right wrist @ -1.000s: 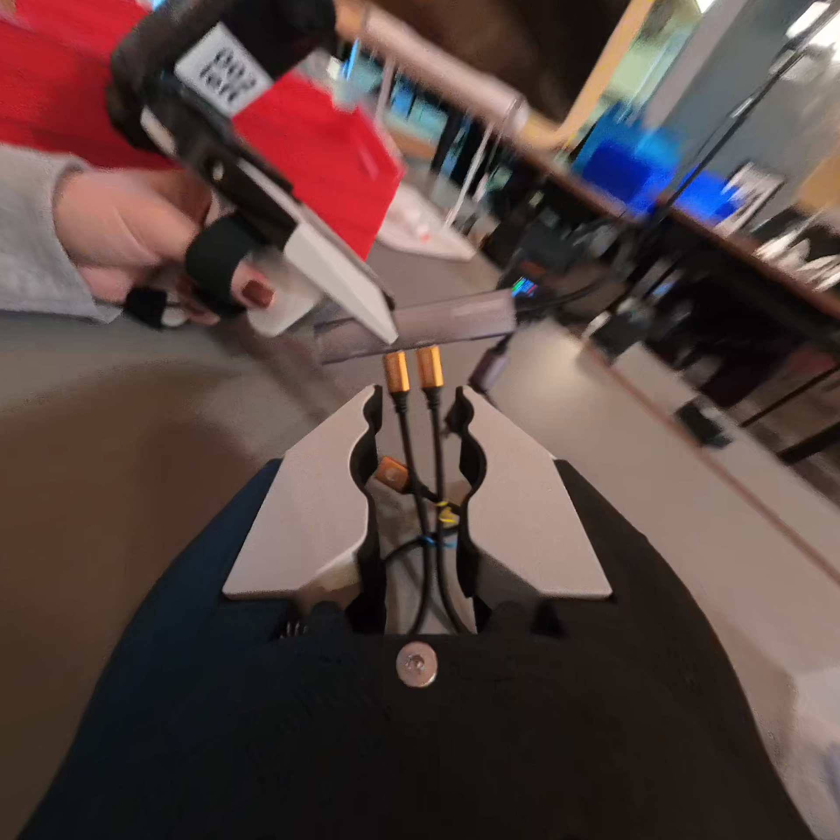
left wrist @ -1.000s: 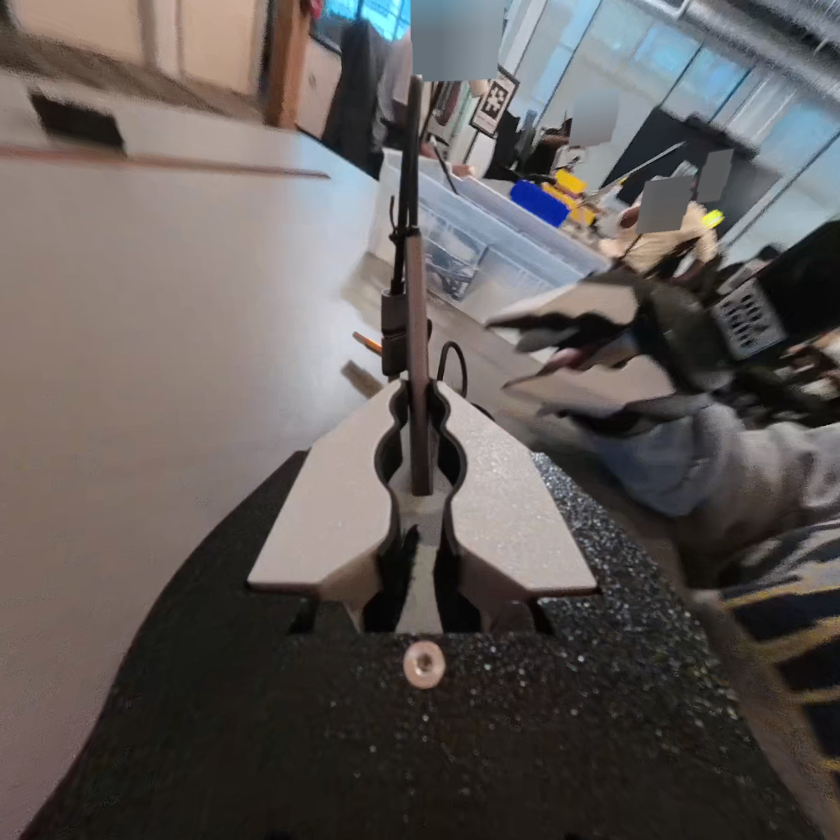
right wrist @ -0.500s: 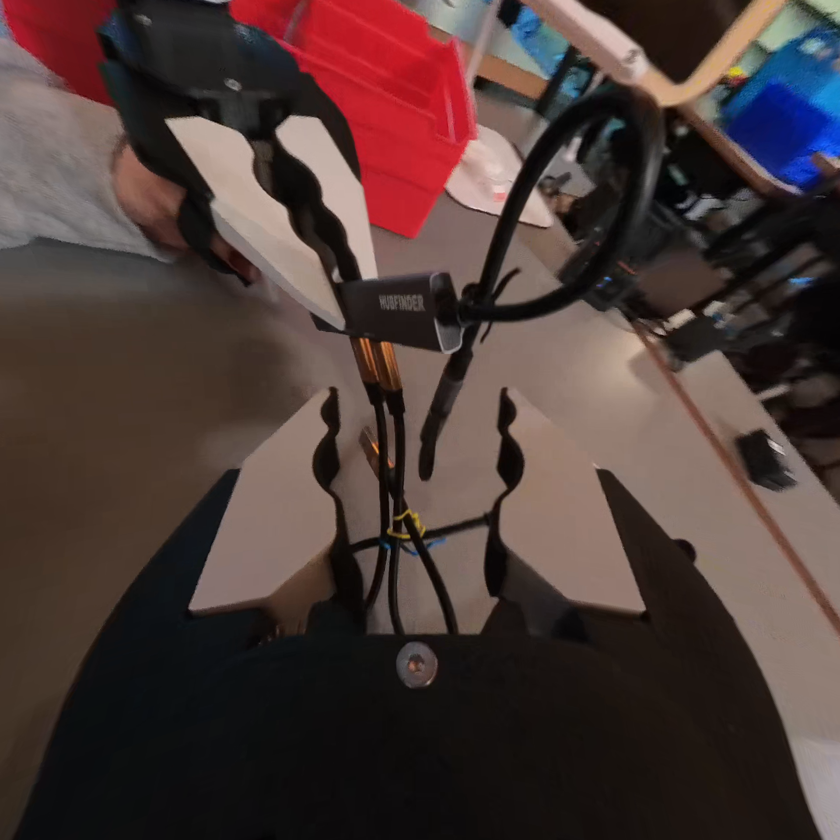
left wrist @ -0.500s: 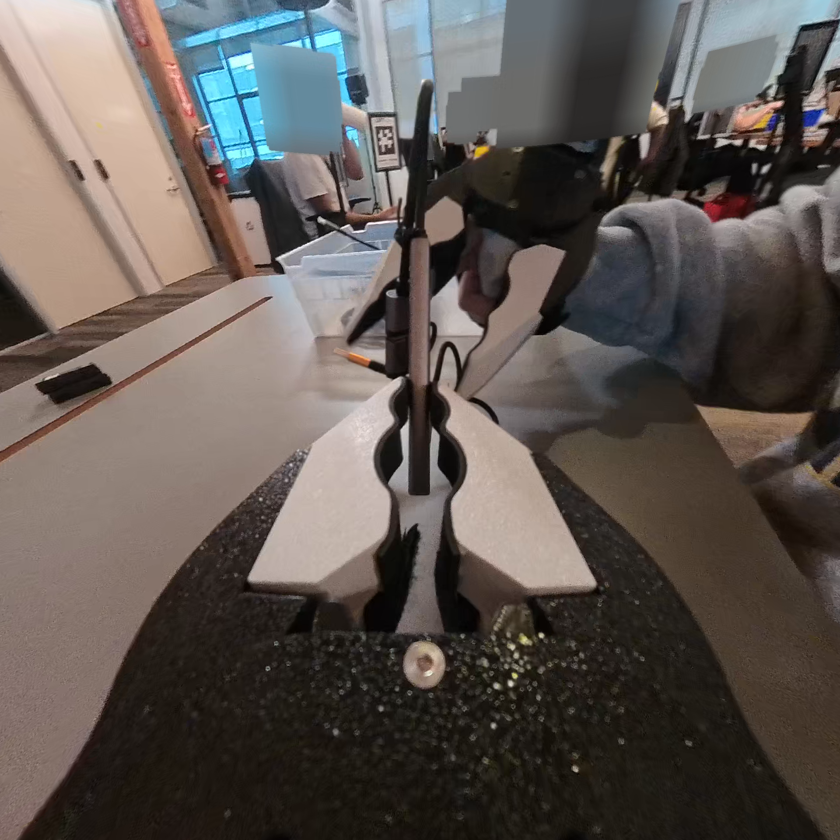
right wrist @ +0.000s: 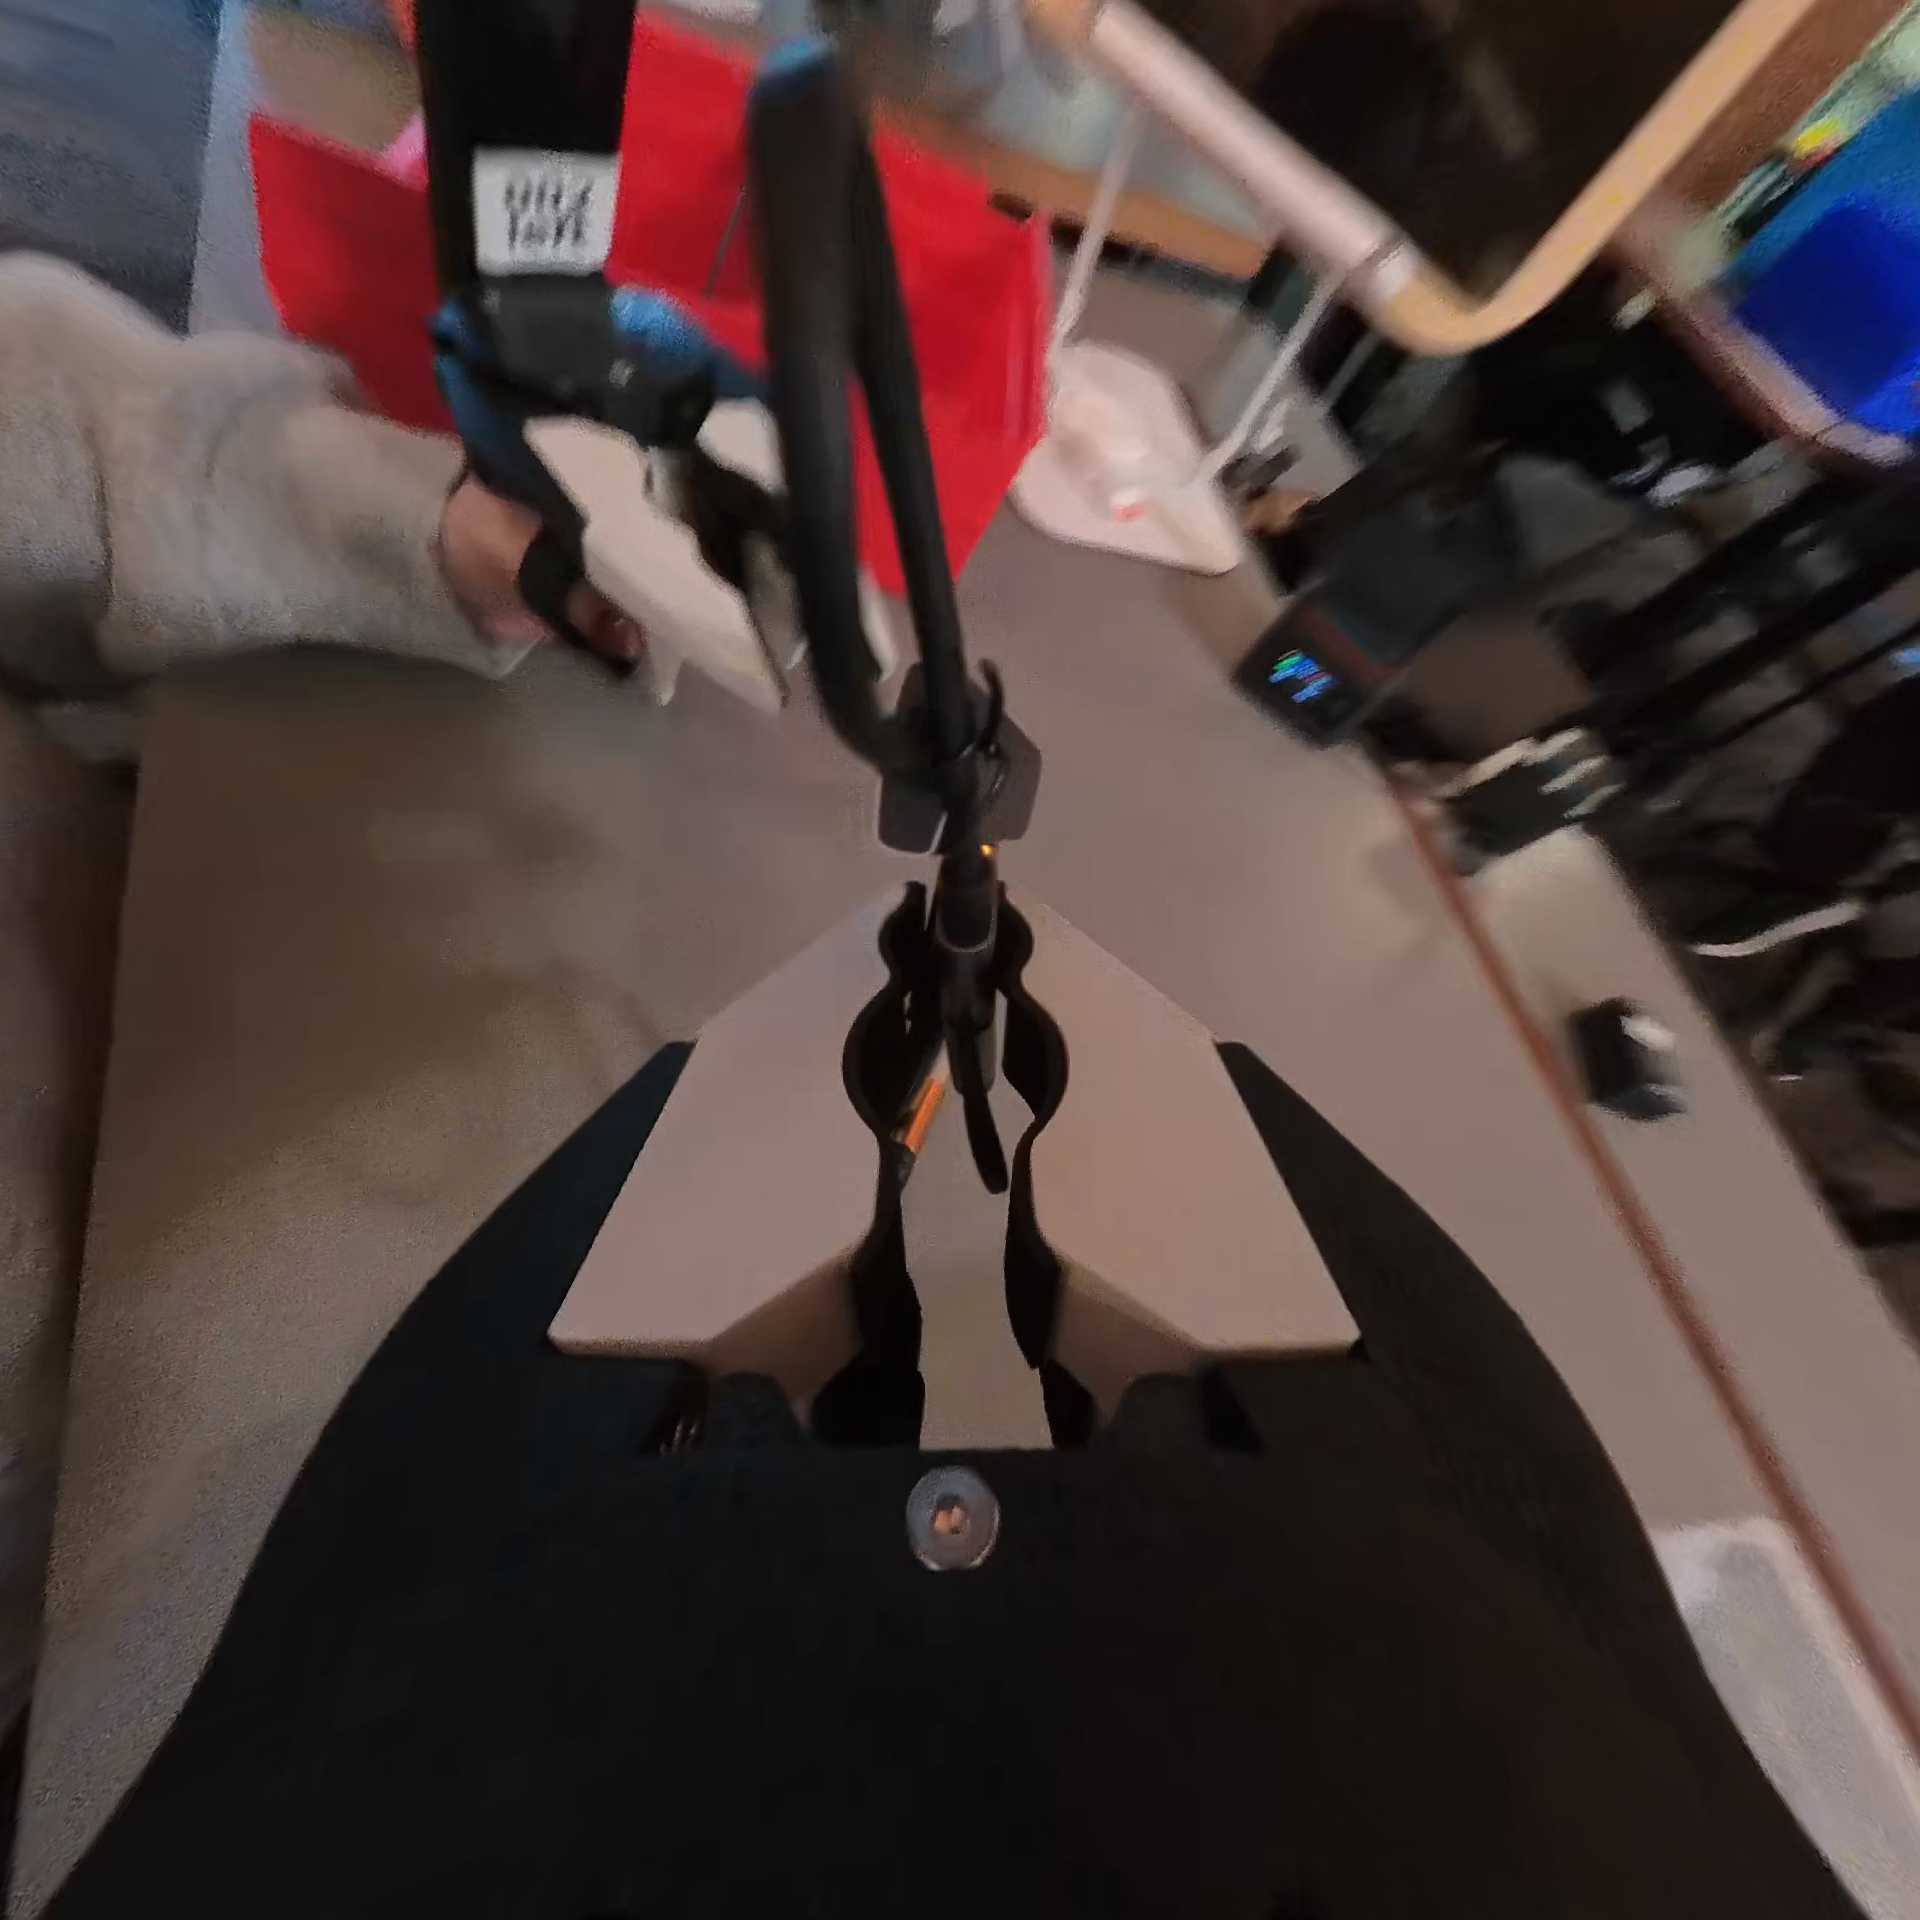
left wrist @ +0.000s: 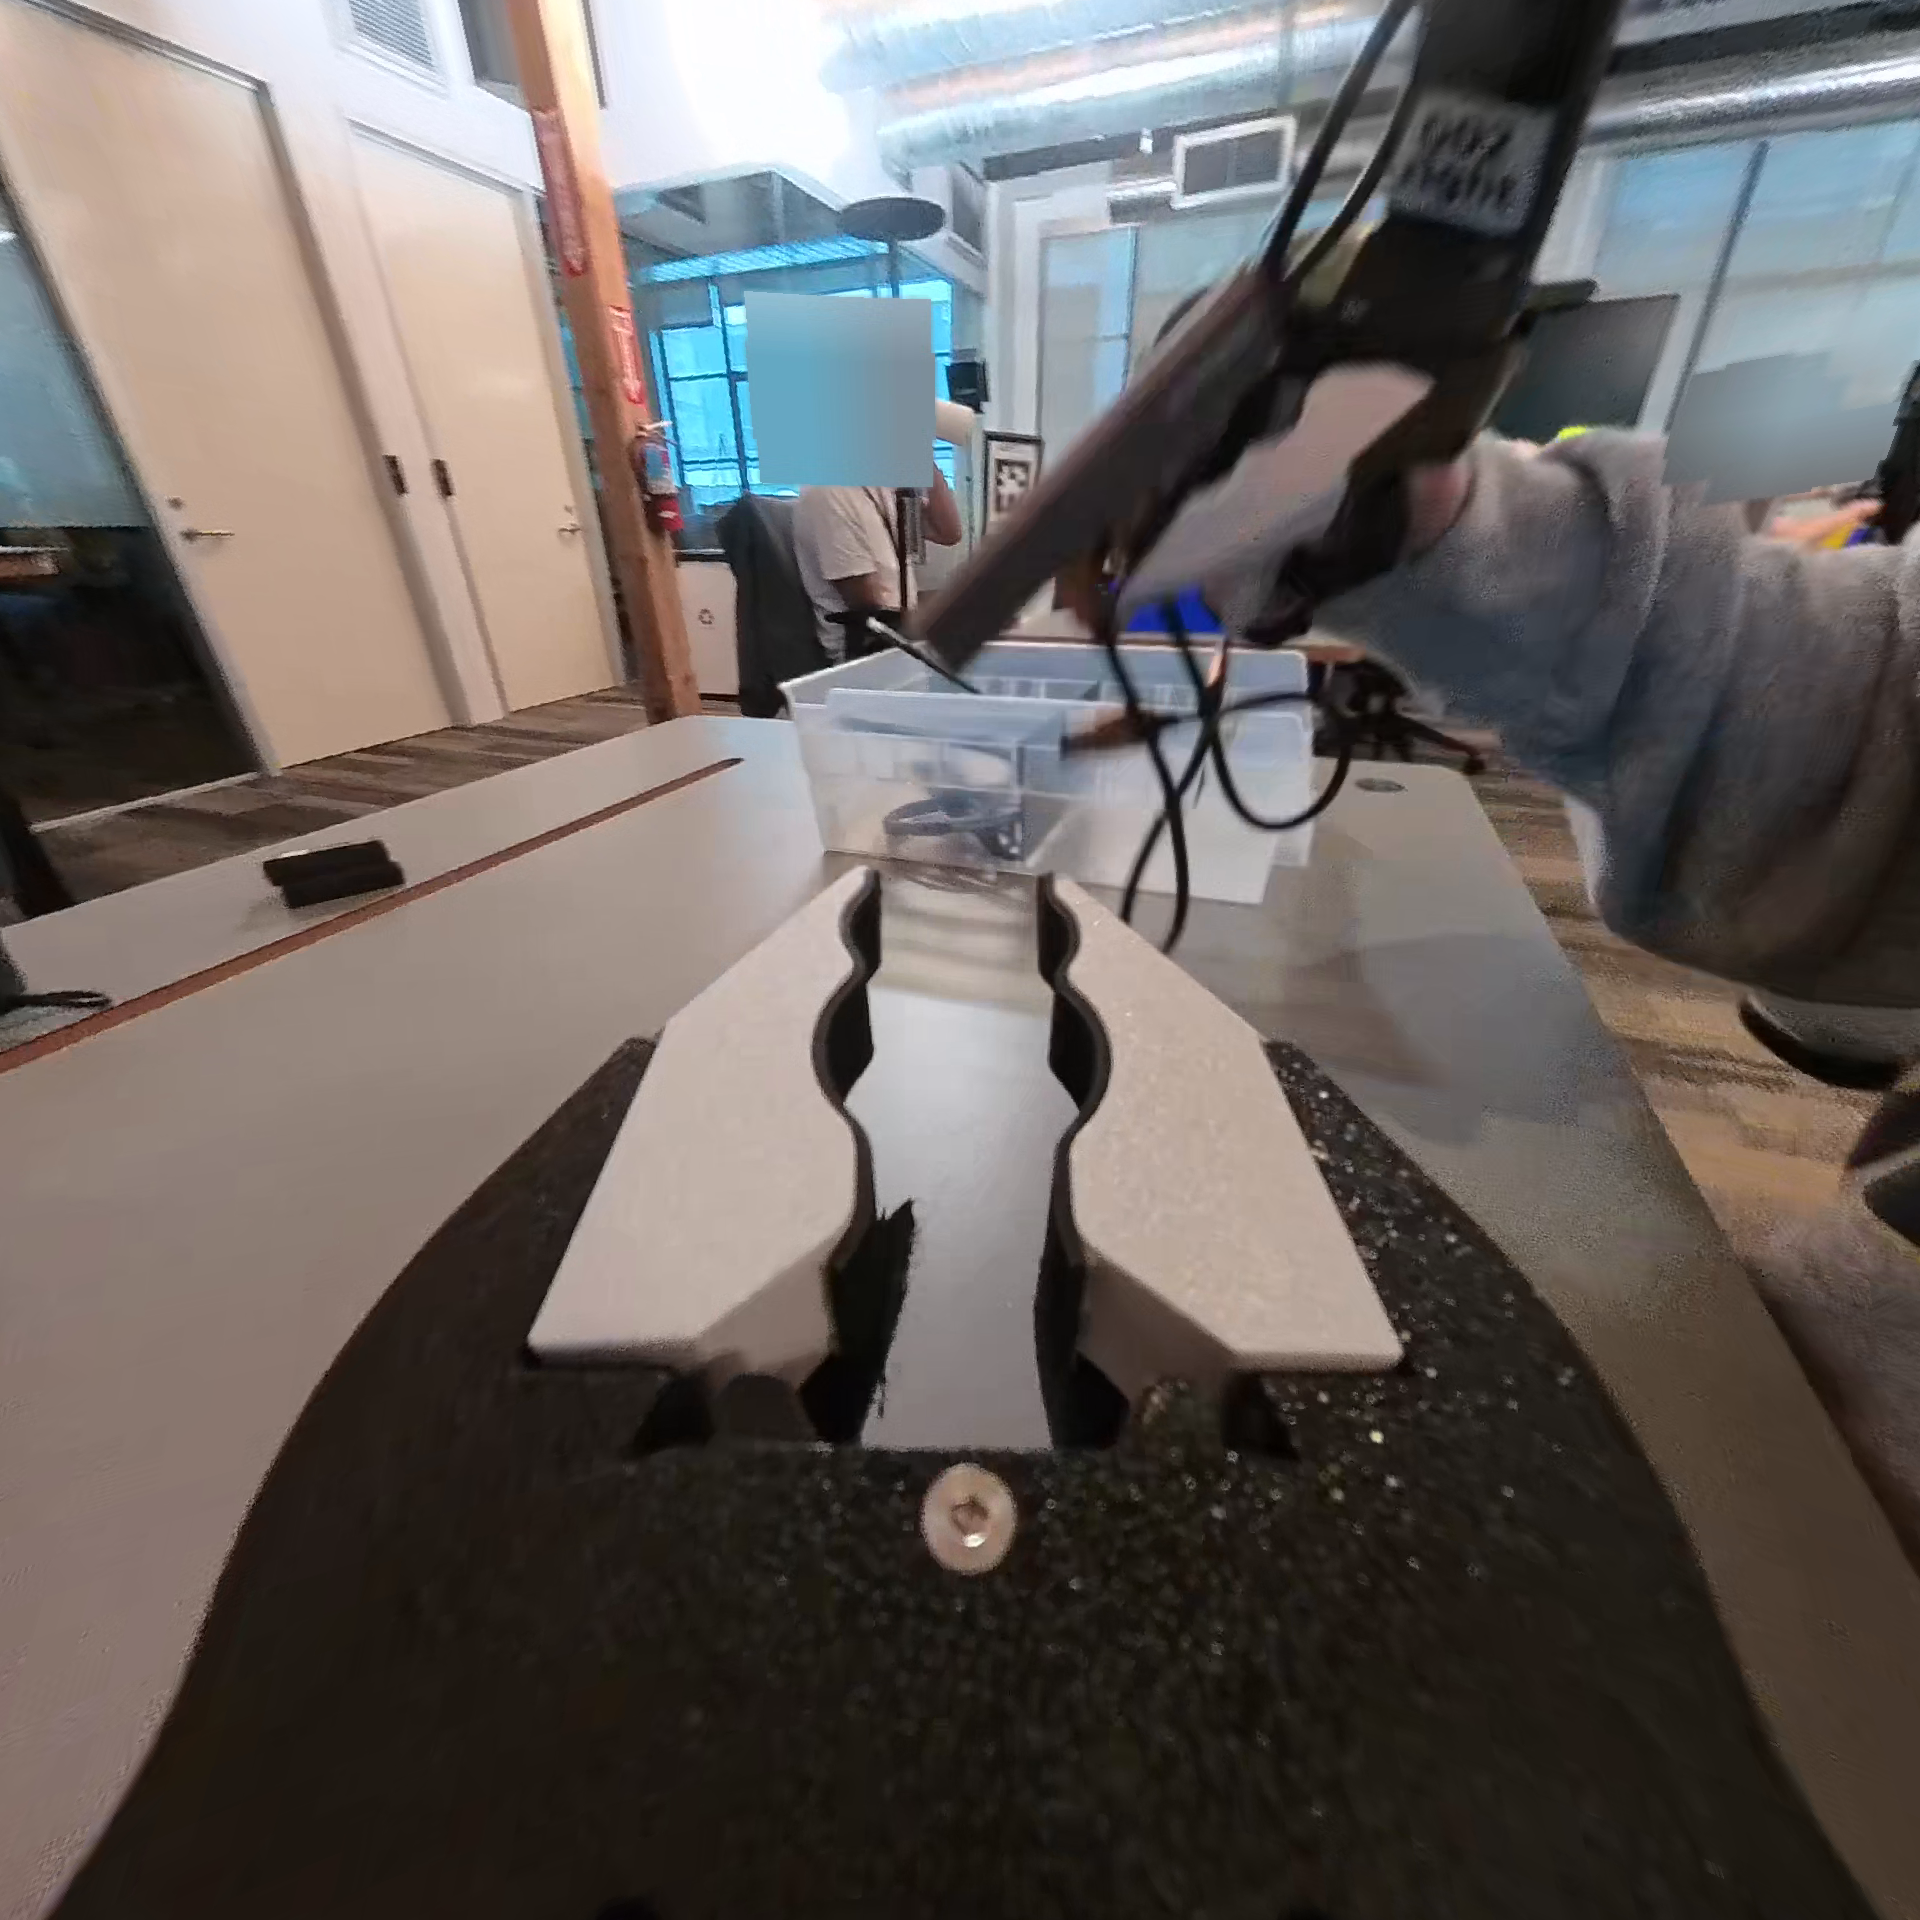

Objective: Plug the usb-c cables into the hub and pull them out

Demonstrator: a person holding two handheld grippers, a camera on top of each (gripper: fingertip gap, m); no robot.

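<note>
My left gripper is open and empty, low over the grey table. My right gripper is shut on the dark grey usb-c hub, which sticks out past its fingertips. The hub's thick black cable loops upward. An orange cable plug and thin black cables hang between the fingers. In the left wrist view the right gripper is raised at upper right with the hub pointing down-left and black cables dangling. The view is blurred, so I cannot tell the exact pinch point.
A clear plastic bin stands on the table beyond my left gripper. A small black object lies at the left. Red bins stand behind the left gripper and its hand. People and desks fill the background.
My left gripper let go of the hub and opened. My right gripper, open half a second ago, has shut on the hub and carried it up and to the right.
</note>
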